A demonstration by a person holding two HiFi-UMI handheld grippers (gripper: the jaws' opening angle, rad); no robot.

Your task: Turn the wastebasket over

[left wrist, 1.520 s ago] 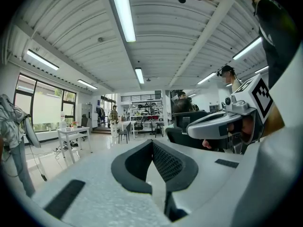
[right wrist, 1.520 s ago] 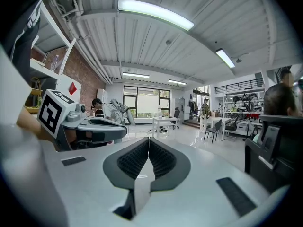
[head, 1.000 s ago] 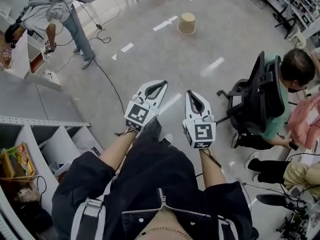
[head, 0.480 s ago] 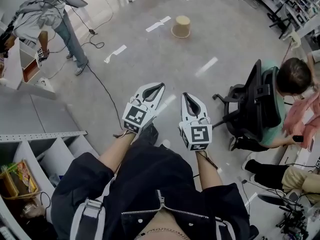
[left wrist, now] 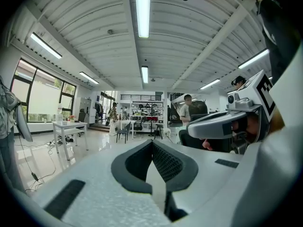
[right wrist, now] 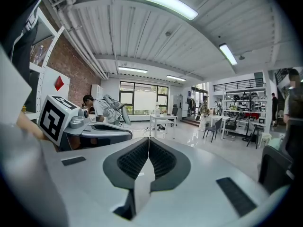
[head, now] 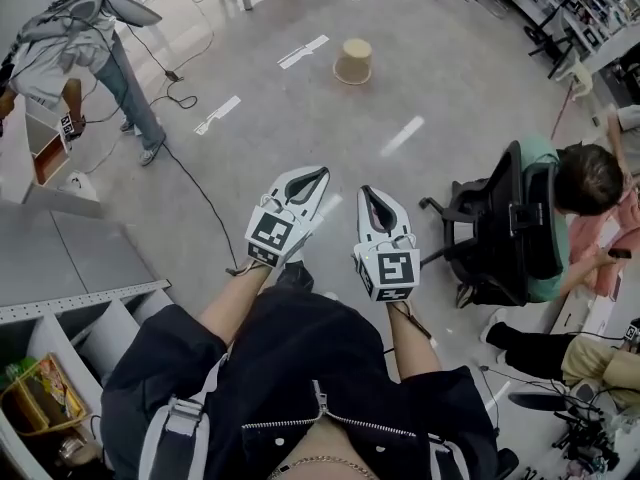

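The person holds both forearms stretched forward from the body, side by side and a little apart. The left hand-held gripper and the right hand-held gripper point ahead, almost level, above the floor, each with its marker cube turned up toward the head camera. Both have their jaws closed together with nothing between them, and the beige wastebasket stands on the floor far in front, well apart from both, while a seated person in an office chair is at the right.
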